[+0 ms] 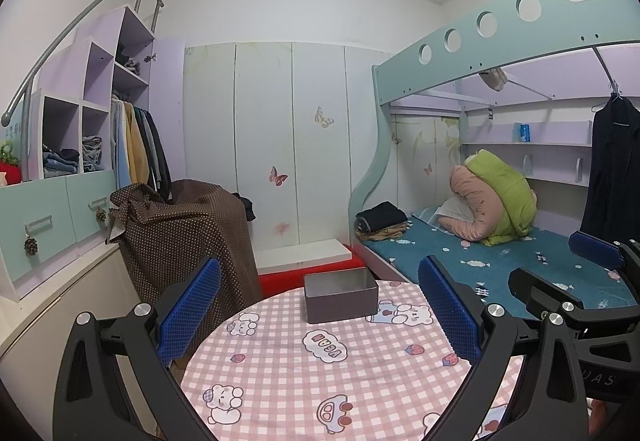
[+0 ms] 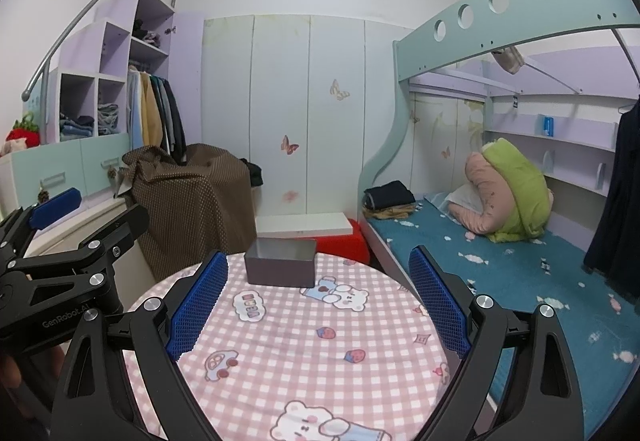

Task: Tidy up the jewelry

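Through the left wrist view: left hand-held gripper (image 1: 319, 313) spread wide and holding nothing, poised above the near half of the round table (image 1: 280, 373) with its pink checked cloth, presumably waiting for a first target. Straight ahead of the fingertips, at the table's far edge, an open grey metal box (image 1: 341, 297), lidless and turned mouth-up, most likely set there as the place for the jewelry; interior dim, contents impossible to tell. No jewelry visible anywhere on the cloth. Off to the right, just beside, the right hand-held gripper (image 1: 560, 273), raised over the table's edge. Through the right wrist view: right hand-held gripper (image 2: 320, 301) likewise spread and empty, aimed across the table (image 2: 304, 353); the same box (image 2: 281, 267) ahead and slightly left of the fingertips, apart from both pads. To the left, close by, the left hand-held gripper (image 2: 80, 213), its fingers parted. Both tools seemingly held back and level, probably to keep the box within reach before any pick.
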The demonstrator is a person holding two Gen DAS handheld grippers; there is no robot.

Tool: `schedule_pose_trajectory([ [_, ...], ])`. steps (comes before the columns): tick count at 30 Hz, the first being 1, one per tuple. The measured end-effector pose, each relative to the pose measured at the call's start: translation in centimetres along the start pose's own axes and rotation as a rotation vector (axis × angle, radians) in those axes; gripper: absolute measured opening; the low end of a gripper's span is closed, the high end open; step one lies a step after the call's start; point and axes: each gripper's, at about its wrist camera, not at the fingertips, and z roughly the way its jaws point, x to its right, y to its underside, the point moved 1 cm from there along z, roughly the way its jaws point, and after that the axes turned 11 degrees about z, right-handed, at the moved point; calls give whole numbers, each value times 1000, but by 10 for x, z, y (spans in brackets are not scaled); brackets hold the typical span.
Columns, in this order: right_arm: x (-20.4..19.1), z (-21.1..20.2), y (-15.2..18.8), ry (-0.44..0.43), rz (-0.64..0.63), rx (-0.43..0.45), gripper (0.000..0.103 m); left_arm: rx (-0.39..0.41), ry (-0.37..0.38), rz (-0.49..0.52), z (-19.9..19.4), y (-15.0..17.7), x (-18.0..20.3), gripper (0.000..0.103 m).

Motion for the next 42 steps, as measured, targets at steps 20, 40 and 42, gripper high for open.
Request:
schedule_pose_trajectory([
  [20, 3, 0, -2, -2, 9, -8, 89, -11, 14, -3, 6, 3, -3, 96],
  [40, 6, 0, -4, -1, 11, -12, 89, -9, 8, 6, 5, 4, -6, 96],
  [42, 6, 0, -4, -1, 11, -12, 89, -10, 7, 6, 6, 3, -5, 96],
])
